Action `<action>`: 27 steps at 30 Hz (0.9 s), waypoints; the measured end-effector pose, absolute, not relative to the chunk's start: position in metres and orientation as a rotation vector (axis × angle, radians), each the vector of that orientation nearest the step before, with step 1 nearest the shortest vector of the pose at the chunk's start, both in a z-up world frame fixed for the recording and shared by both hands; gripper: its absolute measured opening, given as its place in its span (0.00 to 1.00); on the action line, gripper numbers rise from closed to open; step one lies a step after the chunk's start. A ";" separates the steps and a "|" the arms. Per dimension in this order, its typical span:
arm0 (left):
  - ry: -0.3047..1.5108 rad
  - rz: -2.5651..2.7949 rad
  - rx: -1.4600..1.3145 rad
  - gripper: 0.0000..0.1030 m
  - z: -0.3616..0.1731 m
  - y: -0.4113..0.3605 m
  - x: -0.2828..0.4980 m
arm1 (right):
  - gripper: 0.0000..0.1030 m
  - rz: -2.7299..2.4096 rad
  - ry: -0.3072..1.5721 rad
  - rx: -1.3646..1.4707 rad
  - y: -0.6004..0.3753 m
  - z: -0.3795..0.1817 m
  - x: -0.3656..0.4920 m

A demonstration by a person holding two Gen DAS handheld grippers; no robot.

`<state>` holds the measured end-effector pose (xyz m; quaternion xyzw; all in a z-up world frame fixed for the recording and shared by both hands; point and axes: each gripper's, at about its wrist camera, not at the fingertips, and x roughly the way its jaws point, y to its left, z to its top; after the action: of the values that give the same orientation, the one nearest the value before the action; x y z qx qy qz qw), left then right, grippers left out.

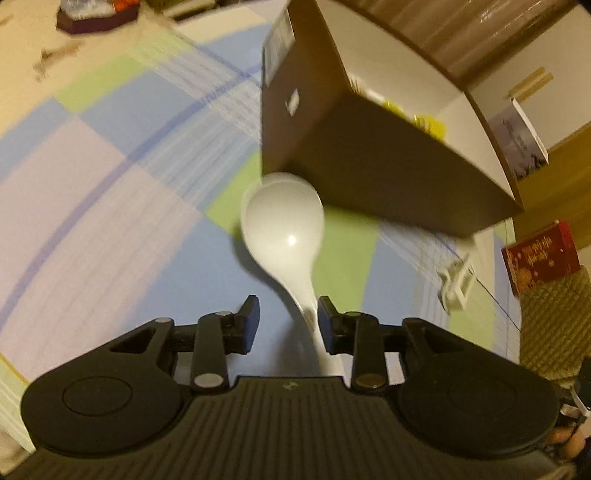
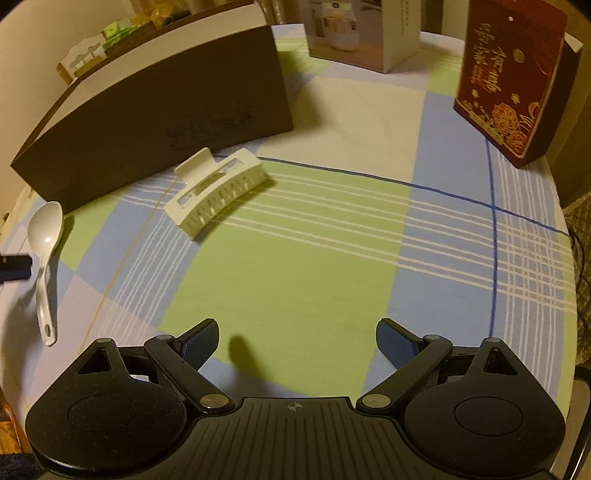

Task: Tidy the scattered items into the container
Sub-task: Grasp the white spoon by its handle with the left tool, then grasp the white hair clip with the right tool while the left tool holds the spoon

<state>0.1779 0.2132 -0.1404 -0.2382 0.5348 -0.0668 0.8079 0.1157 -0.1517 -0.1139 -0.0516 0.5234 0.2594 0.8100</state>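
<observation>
A white spoon (image 1: 282,221) lies on the plaid cloth, its bowl close to the corner of the brown cardboard box (image 1: 369,166). My left gripper (image 1: 288,314) is open around the spoon's handle, which runs beside the right pad with a gap to the left pad. The right wrist view shows the same spoon (image 2: 44,229) flat on the cloth at the far left, below the box (image 2: 147,122). A white hair clip (image 2: 218,192) rests in front of the box. My right gripper (image 2: 295,332) is open wide over the cloth, with nothing between its fingers. Yellow items (image 1: 428,125) sit inside the box.
A red gift box (image 2: 513,74) stands at the far right near the table's edge. A white product box (image 2: 365,33) stands at the back. The plaid tablecloth (image 2: 295,258) covers the table. The hair clip (image 1: 456,284) shows to the right of the left gripper.
</observation>
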 end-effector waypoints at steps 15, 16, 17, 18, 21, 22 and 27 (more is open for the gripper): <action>1.202 -0.216 -0.552 0.02 -0.149 0.198 0.170 | 0.94 0.597 1.106 -0.134 -0.140 -0.111 0.114; 1.207 -0.230 -0.535 0.02 -0.146 0.200 0.168 | 0.94 0.601 1.105 -0.133 -0.139 -0.110 0.114; 1.208 -0.239 -0.519 0.02 -0.144 0.202 0.166 | 0.94 0.604 1.105 -0.132 -0.139 -0.110 0.114; 1.210 -0.234 -0.503 0.02 -0.143 0.203 0.164 | 0.94 0.606 1.105 -0.131 -0.138 -0.110 0.114; 1.220 -0.225 -0.502 0.03 -0.144 0.207 0.168 | 0.94 0.619 1.105 -0.135 -0.134 -0.110 0.116; 1.226 -0.224 -0.513 0.03 -0.146 0.208 0.170 | 0.94 0.624 1.102 -0.139 -0.132 -0.109 0.117; 1.188 -0.258 -0.509 0.02 -0.138 0.205 0.168 | 0.94 0.664 1.030 -0.163 -0.121 -0.098 0.117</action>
<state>0.1682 0.2046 -0.1384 -0.2365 0.5520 -0.1200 0.7905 0.1167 -0.1212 -0.0983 -0.0763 0.4827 0.3111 0.8151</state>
